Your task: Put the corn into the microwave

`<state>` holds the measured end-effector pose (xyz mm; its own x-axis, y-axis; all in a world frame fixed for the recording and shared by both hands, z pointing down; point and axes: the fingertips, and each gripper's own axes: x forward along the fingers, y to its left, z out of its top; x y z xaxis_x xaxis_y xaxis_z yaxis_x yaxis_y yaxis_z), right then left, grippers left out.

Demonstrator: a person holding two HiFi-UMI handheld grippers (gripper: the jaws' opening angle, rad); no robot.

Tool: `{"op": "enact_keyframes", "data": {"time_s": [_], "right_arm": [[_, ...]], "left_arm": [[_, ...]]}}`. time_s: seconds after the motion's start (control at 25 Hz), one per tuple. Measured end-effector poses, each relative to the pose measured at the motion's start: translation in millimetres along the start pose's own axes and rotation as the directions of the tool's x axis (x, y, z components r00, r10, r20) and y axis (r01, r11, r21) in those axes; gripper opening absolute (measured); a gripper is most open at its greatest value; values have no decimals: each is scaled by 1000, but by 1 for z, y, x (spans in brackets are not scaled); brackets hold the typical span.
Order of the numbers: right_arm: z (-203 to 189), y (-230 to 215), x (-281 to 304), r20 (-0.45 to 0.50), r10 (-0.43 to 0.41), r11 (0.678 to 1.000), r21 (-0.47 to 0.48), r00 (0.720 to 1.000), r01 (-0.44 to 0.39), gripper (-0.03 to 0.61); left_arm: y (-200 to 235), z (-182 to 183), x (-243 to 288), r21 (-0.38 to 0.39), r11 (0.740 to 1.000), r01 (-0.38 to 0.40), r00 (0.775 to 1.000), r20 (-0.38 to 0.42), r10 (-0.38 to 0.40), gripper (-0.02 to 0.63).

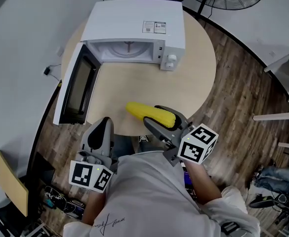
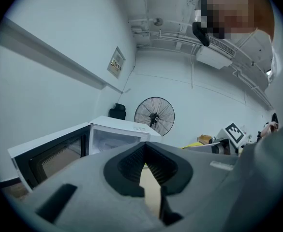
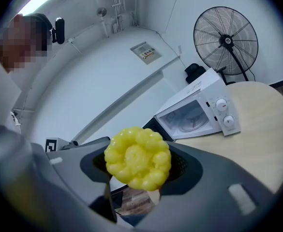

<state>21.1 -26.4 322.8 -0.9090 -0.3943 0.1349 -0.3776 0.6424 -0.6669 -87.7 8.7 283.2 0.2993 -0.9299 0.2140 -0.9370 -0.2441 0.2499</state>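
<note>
In the head view, a white microwave (image 1: 134, 21) stands at the far side of a round wooden table (image 1: 198, 78), its door (image 1: 77, 83) swung wide to the left and the cavity bare. The corn (image 1: 149, 112) is in the air above the near edge of the table, well apart from the microwave. The right gripper (image 1: 160, 122) has it clamped by its near end, and the rest of the cob pokes out ahead toward the oven. The left gripper (image 1: 103, 127) hangs just beside it, at the table's near edge.

The left gripper view shows that gripper's jaws closed together at the tips with nothing between them — only the tabletop shows through the slit lower down.

In the right gripper view the cob's butt end faces the camera, and a pad presses on each flank, so the jaws stand fairly wide but are firmly on the corn.

The cob looks light and stiff. Its bumpy kernels should give the pads some bite, but its round body is liable to roll or slide forward if the gripper tips downward. A hold nearer the middle — across the thickest part — would likely pivot less than this end grip.
</note>
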Motion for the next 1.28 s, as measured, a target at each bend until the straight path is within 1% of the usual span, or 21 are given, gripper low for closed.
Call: {"op": "enact_keyframes", "data": {"time_s": [0.24,0.44,0.76,1.04,1.28], "right_arm": [[4,-11,6,8,-41,999,-33,999,41,259],[7,-20,14,6,-51,998,-43,999,51,259],[9,-28,30,0,-52,998,-38,999,52,259],[5,-35,51,-13,-74,997,-21,997,73,259],[7,-42,66,-14,-95,995,-35,995,95,259]], "left_arm": [[2,1,11,-5,1000,18,1000,-6,-18,-3],[6,-2,21,-6,999,33,999,-24,-33,-3],[17,-4,28,-10,1000,25,999,-45,-25,-3],[35,-3,25,-11,1000,15,998,-54,-16,-3],[47,-5,24,-29,1000,13,998,-62,-15,-3]]}}
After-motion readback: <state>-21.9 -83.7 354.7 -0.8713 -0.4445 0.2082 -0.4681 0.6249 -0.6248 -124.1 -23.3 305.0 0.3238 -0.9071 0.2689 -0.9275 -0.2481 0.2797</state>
